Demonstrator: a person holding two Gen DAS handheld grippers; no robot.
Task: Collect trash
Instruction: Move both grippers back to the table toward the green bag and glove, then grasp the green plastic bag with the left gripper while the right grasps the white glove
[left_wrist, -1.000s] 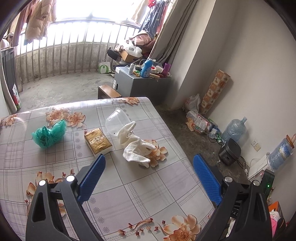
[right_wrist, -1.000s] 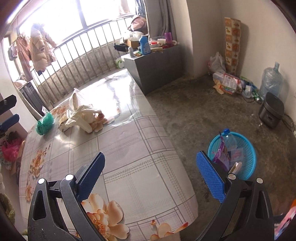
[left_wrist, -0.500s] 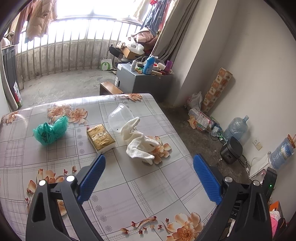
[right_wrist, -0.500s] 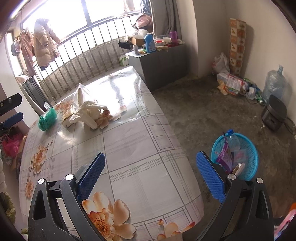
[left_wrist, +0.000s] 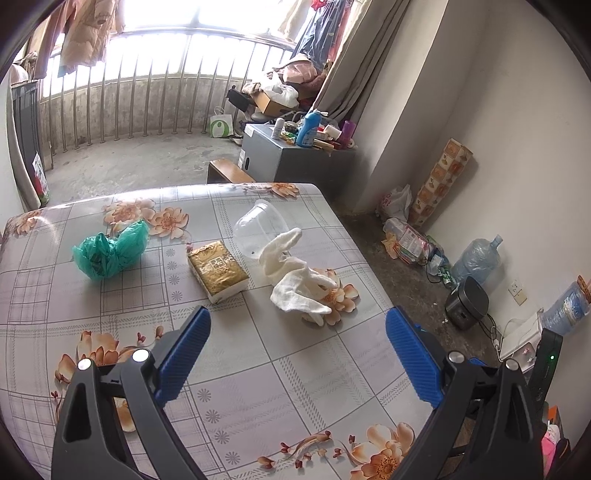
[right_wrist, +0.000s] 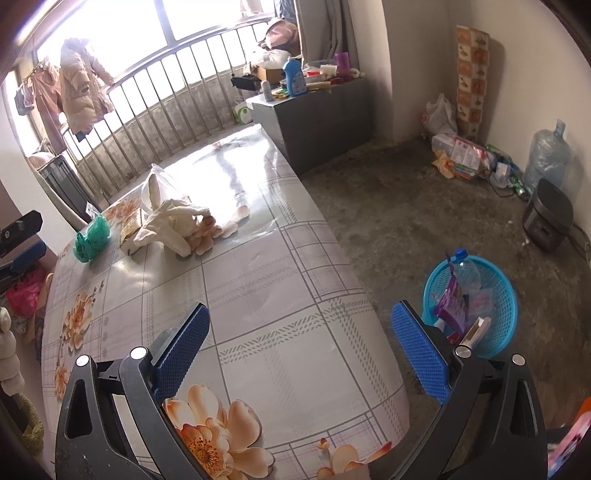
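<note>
Gold packet (left_wrist: 217, 270) – label print unreadable – lies ahead of left tongs (left_wrist: 297, 354), spread; right tongs (right_wrist: 301, 349) spread too.

left hand-held gripper (left_wrist: 297, 354) agape, right hand-held gripper (right_wrist: 301, 352) agape

Two black-framed grippers, left gripper (left_wrist: 297, 354) and right gripper (right_wrist: 301, 354), with blue textured pads and silver screws.

Basket (right_wrist: 506, 295) contents partly hidden
</note>
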